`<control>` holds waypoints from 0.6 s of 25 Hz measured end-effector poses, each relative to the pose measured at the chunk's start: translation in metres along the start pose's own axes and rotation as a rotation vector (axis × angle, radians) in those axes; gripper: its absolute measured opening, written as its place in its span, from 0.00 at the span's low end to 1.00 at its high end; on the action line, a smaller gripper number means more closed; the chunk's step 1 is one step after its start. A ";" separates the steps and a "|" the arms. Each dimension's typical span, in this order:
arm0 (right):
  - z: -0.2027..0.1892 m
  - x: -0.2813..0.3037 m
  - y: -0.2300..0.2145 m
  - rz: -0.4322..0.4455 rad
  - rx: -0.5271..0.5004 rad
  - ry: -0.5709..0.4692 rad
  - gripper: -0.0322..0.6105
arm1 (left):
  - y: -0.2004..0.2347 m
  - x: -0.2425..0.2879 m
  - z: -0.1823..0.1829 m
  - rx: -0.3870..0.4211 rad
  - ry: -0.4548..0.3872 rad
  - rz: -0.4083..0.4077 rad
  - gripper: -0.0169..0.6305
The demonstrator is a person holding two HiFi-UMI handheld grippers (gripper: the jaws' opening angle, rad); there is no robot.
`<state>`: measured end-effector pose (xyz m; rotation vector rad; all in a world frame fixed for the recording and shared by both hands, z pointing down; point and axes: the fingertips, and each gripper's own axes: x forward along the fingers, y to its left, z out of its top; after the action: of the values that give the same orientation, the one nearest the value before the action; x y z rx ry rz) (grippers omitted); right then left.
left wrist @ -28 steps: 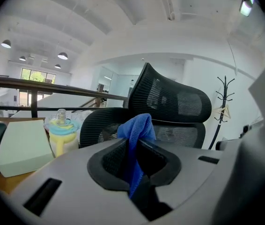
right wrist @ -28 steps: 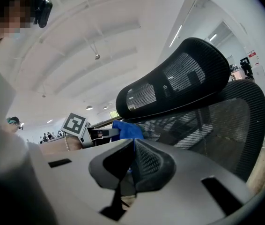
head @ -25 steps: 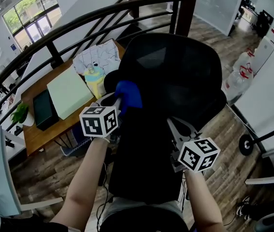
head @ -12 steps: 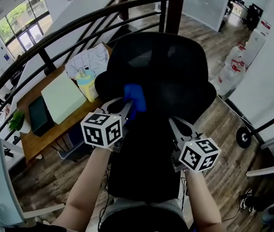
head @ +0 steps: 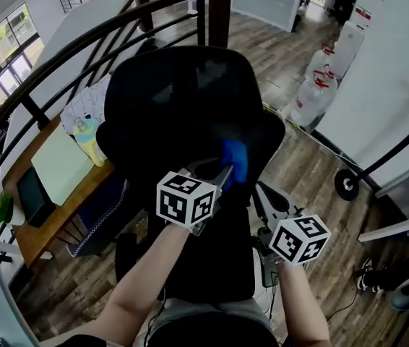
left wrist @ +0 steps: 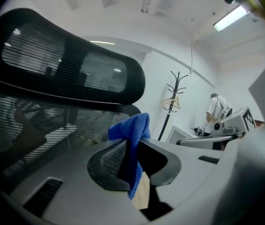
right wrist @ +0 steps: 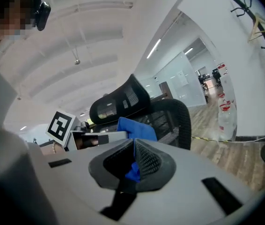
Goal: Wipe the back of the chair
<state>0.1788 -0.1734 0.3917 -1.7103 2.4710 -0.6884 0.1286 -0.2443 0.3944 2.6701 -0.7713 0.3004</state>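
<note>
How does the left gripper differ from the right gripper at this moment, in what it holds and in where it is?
The left gripper is shut on a blue cloth, while the right gripper has its jaws together with nothing clearly gripped. The left gripper reaches higher and holds the cloth at the chair back. The right gripper sits lower and further right, apart from the cloth. Both point toward the chair back.

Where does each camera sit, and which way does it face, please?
Head view: on the person's head, facing steeply down at the black office chair; both forearms, left gripper, right gripper show.
Left gripper view: on that gripper, facing up along jaws shut on the blue cloth, chair beyond.
Right gripper view: on that gripper, facing the chair; own jaws, left gripper show.
Shared: all show chair and cloth.
</note>
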 end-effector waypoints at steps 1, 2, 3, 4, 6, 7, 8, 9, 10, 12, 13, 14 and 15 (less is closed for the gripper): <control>-0.001 -0.005 -0.008 -0.016 0.006 0.000 0.10 | -0.008 0.013 -0.006 0.001 0.016 -0.023 0.13; -0.001 -0.009 -0.016 -0.032 0.012 0.001 0.10 | -0.016 0.026 -0.012 0.001 0.033 -0.044 0.13; -0.002 -0.013 -0.024 -0.047 0.017 0.002 0.10 | -0.023 0.039 -0.018 0.001 0.050 -0.063 0.13; -0.003 -0.017 -0.031 -0.061 0.023 0.004 0.10 | -0.029 0.052 -0.025 0.001 0.068 -0.080 0.13; -0.006 -0.024 -0.043 -0.085 0.033 0.011 0.10 | -0.038 0.073 -0.037 0.004 0.101 -0.107 0.13; -0.008 -0.026 -0.048 -0.095 0.038 0.015 0.10 | -0.040 0.081 -0.043 0.004 0.114 -0.117 0.13; -0.010 -0.027 -0.052 -0.104 0.043 0.019 0.10 | -0.041 0.089 -0.048 0.003 0.125 -0.121 0.13; -0.012 -0.028 -0.056 -0.112 0.049 0.022 0.10 | -0.041 0.095 -0.053 -0.001 0.135 -0.119 0.13; -0.014 -0.029 -0.059 -0.118 0.055 0.025 0.10 | -0.039 0.099 -0.057 -0.007 0.144 -0.113 0.13; -0.020 -0.028 -0.062 -0.126 0.069 0.033 0.10 | -0.032 0.103 -0.065 -0.020 0.159 -0.098 0.13; -0.023 -0.026 -0.062 -0.127 0.076 0.039 0.10 | -0.027 0.103 -0.069 -0.024 0.164 -0.090 0.13; -0.027 -0.023 -0.061 -0.126 0.080 0.046 0.10 | -0.022 0.102 -0.071 -0.025 0.167 -0.083 0.13; -0.030 -0.020 -0.060 -0.122 0.084 0.052 0.10 | -0.018 0.100 -0.072 -0.025 0.169 -0.075 0.13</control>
<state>0.2302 -0.1625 0.4379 -1.8475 2.3492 -0.8459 0.2140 -0.2507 0.4849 2.6025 -0.6172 0.4868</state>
